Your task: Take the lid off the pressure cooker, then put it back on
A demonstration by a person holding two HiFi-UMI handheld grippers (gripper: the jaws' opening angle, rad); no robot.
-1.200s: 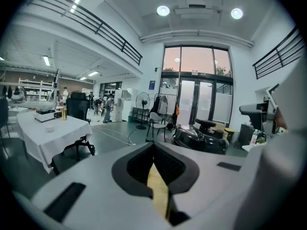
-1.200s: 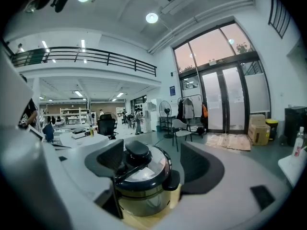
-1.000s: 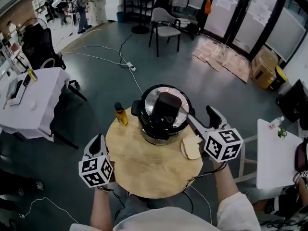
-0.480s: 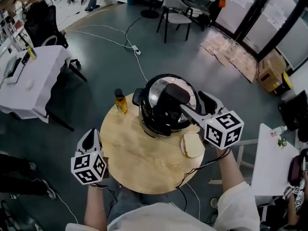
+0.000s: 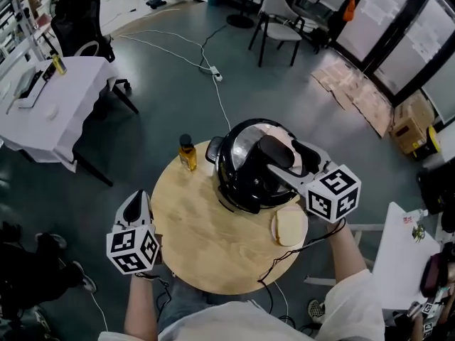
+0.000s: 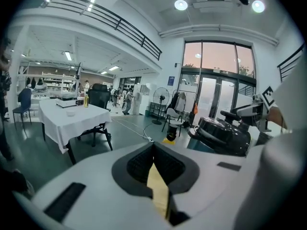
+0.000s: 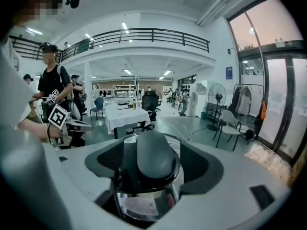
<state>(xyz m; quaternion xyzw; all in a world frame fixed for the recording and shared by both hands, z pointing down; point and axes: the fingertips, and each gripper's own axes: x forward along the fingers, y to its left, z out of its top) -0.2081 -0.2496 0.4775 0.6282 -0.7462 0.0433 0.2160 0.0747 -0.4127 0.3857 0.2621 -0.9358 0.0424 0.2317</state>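
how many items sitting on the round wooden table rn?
3: pressure cooker at the far side, small yellow bottle left of it by the rim, pale flat piece at the right rim beside the cooker. Something behind the cooker could be hidden.

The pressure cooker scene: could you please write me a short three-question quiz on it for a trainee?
1. True or false: the lid is off the pressure cooker.
2. What stands between the right gripper's open jaws? A the small bottle; B the lid's handle; C nothing.
3. Which gripper is away from the cooker, by the round table's near edge?

Key: 1 false, the lid sits on the pressure cooker; 2 B; 3 the left gripper.
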